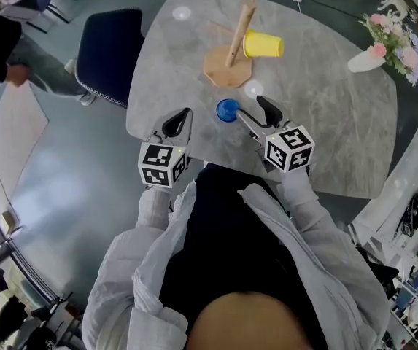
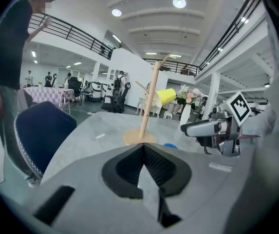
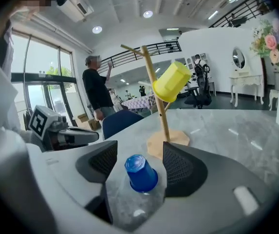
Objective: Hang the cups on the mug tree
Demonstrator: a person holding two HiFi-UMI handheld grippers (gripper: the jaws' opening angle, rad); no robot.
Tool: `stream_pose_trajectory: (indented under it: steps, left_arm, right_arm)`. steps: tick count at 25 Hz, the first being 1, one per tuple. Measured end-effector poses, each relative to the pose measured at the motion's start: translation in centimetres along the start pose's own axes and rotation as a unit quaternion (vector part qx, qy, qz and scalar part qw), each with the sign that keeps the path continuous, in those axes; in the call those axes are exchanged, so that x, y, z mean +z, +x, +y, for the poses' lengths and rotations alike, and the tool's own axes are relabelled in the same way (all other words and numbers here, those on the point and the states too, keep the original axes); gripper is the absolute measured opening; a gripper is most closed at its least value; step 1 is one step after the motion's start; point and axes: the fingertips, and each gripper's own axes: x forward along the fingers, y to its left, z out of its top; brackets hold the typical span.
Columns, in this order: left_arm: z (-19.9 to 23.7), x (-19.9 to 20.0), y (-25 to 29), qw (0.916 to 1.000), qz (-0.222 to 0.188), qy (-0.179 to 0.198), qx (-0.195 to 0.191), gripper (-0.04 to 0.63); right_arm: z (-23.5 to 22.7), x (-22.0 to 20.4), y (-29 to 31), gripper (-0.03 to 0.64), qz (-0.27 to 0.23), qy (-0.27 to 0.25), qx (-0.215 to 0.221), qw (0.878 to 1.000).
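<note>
**Right tongs** (image 1: pixel 252 111): lower centre of the head view. Released, jaws spread on either side of the blue cup (image 3: pixel 140 173) with a gap on each side and neither pad touching. Judged to be lined up for a side grip on the cup wall.

**Blue cup:** stands mouth-down on the bench (image 1: pixel 325 115), near its close edge and just short of the mug tree's base. Not yet hung. Being upside down, it will likely need turning so its mouth can meet a peg.

**Left tongs** (image 2: pixel 142 147): lower left of centre in the head view, at the bench edge. Clenched, pads meeting, nothing between them. Apparently kept back to leave the other side room.

**Mug tree** (image 1: pixel 232 46): upper centre, wooden pole on a flat base, with bare pegs showing near the top.

**Yellow cup** (image 1: pixel 262 45): already on a peg to the right of the pole, tilted with its mouth toward the pole so the peg carries it.

**Vase of flowers** (image 1: pixel 384 46): upper right of the bench, well apart from the work.

**Chair** (image 1: pixel 110 53): upper left, beside the bench.
</note>
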Motion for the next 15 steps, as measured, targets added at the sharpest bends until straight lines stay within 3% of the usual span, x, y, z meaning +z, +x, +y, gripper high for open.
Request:
stream_pose_trajectory:
  steps: [6, 10, 15]
  left_arm:
    - [1.1, -3.9, -1.1, 0.9986, 0.021, -0.038, 0.030, 0.002]
    - [1.2, -6.0, -1.4, 0.9969, 0.030, -0.061, 0.039, 0.003]
    - [0.8, -7.3, -1.8, 0.9962, 0.035, -0.066, 0.045, 0.003]
  right_arm:
    - [0.5, -3.2, 2.6, 0.311, 0.035, -0.084, -0.029, 0.995]
    - [0.8, -4.9, 4.6, 0.311, 0.055, -0.129, -0.025, 0.990]
    - [1.2, -5.9, 6.2, 0.271, 0.060, -0.163, -0.032, 0.984]
